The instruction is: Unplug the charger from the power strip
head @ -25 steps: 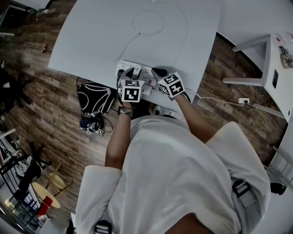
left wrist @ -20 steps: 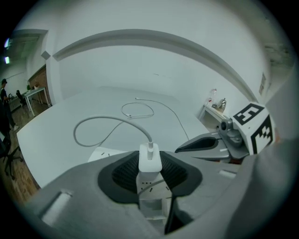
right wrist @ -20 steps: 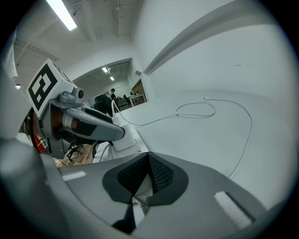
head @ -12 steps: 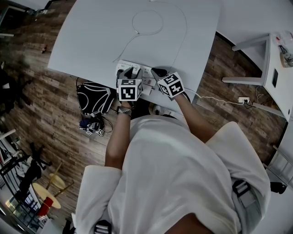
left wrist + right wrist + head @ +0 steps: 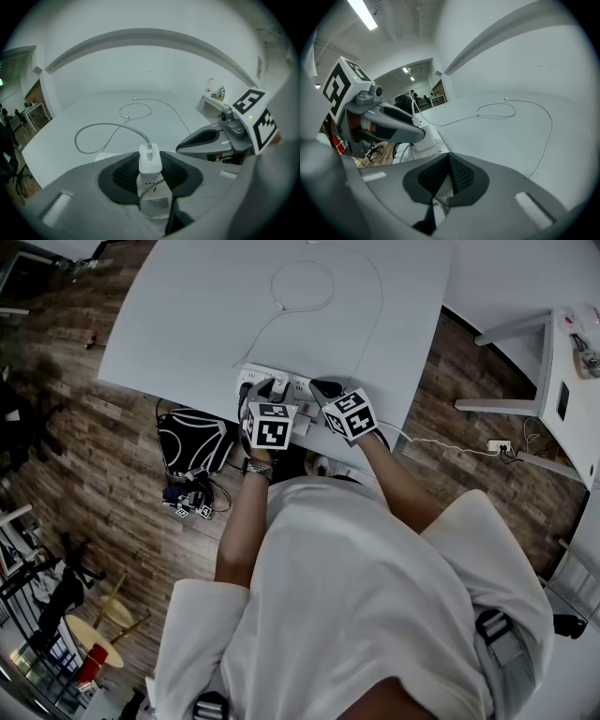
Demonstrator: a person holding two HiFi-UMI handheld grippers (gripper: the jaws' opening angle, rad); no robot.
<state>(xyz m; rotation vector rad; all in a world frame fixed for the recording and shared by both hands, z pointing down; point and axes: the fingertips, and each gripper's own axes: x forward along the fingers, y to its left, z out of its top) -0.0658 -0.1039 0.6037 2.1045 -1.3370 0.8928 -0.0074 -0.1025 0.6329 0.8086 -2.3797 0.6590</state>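
A white power strip [image 5: 251, 378] lies at the near edge of the white table [image 5: 187, 324]. A white charger [image 5: 150, 161] stands upright over it, its cable [image 5: 93, 136] looping away across the table. My left gripper [image 5: 150, 182] is shut on the charger, one dark pad on each side of it. In the head view the left gripper [image 5: 269, 396] sits over the strip's left part. My right gripper [image 5: 320, 389] is just to the right, tips down on the strip. Its pads [image 5: 459, 176] meet, with a bit of white strip showing below them.
The cable's coil [image 5: 302, 284] lies further back on the table. A black bag [image 5: 194, 442] sits on the wooden floor at left. A white side table [image 5: 562, 381] stands at right, with a floor socket [image 5: 500, 446] and thin cord near it.
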